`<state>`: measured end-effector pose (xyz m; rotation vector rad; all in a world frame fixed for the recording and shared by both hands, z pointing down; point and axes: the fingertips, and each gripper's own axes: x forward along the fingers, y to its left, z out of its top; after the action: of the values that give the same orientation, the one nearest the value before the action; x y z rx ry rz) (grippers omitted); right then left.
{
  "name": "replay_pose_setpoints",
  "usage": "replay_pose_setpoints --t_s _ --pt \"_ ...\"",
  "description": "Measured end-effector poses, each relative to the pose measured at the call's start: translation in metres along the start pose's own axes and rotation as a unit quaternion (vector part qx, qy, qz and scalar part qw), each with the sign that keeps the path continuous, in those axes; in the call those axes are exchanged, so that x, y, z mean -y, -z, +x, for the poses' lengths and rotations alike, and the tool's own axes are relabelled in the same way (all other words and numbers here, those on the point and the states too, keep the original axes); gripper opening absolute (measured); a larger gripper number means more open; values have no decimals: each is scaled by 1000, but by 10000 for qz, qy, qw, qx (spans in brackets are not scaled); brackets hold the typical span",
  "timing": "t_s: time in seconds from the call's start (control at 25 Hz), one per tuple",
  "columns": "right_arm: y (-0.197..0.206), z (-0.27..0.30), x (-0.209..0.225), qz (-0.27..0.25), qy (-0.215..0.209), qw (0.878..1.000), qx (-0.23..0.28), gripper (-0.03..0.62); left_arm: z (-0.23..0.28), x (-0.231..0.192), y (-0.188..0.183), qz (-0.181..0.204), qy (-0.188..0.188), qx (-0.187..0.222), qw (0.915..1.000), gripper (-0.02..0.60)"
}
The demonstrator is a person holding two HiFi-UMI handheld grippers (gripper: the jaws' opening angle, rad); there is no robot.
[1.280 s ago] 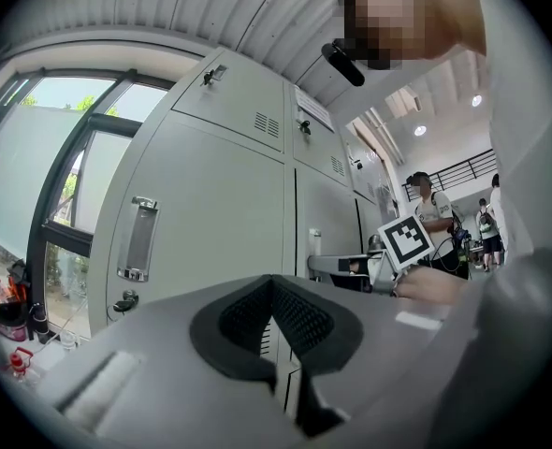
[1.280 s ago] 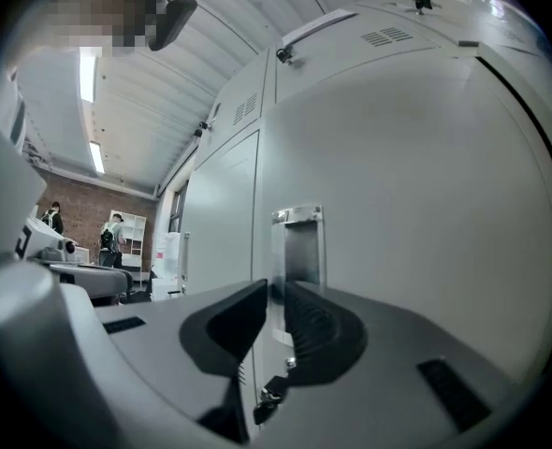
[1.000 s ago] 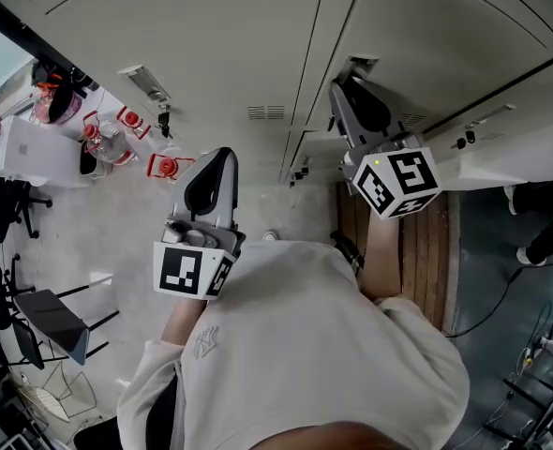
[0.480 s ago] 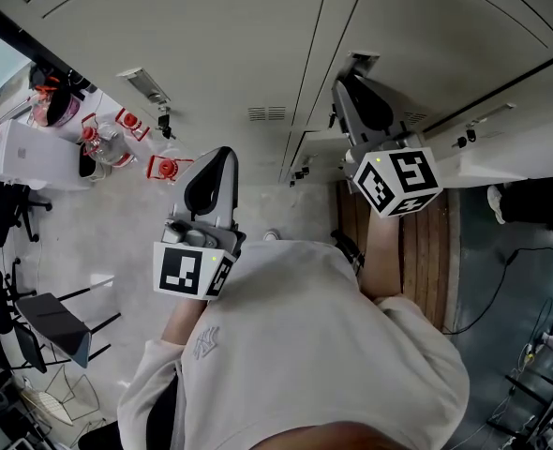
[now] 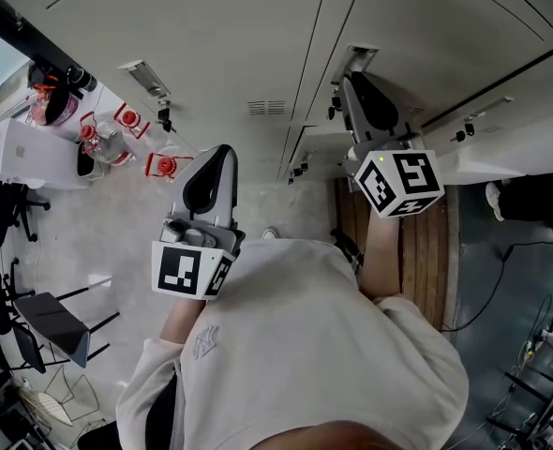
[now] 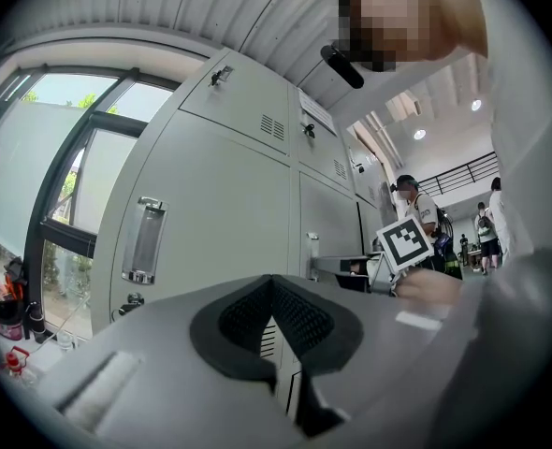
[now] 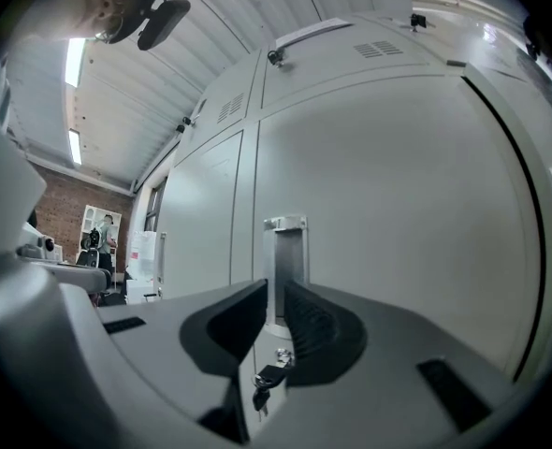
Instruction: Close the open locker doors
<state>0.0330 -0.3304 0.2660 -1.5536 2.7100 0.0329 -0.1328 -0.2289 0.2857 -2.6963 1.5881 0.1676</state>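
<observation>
Grey lockers fill the top of the head view. My right gripper points at a door's recessed handle, close to it. In the right gripper view that handle shows through the narrow gap of the right gripper, with a key hanging below; nothing lies between the pads. An open door juts out to the right, and another open door edge shows beside the right gripper's marker cube. My left gripper is held back from the lockers, and the tips of the left gripper meet.
Bottles with red caps and a white box stand on the floor at the left, with office chairs below them. A wooden platform lies under the right lockers. People stand in the background.
My right gripper has edged slightly closer to the door handle. The left gripper has stayed where it was. A person at the right edge has shifted.
</observation>
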Motion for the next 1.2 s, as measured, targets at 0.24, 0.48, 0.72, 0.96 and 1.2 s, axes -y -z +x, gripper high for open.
replay_pose_setpoints --t_s 0.24,0.48,0.72,0.96,1.2 --pt "-22 -29 -13 -68 -50 9995 303 29 -1 19 -1 17 153 -18 9999 2" --pt "-47 -84 -28 -133 -279 9980 552 15 -9 56 0 -5 274 -47 9996 2" --pt "-44 -159 -25 -121 -232 9983 526 15 -22 103 6 -35 263 -139 9996 2" --pt "-11 -228 -10 -26 -120 9993 341 15 -33 157 16 -68 252 -206 9994 2" --pt "30 -270 -2 138 -249 9996 50 15 -40 207 35 6 343 -198 9992 2"
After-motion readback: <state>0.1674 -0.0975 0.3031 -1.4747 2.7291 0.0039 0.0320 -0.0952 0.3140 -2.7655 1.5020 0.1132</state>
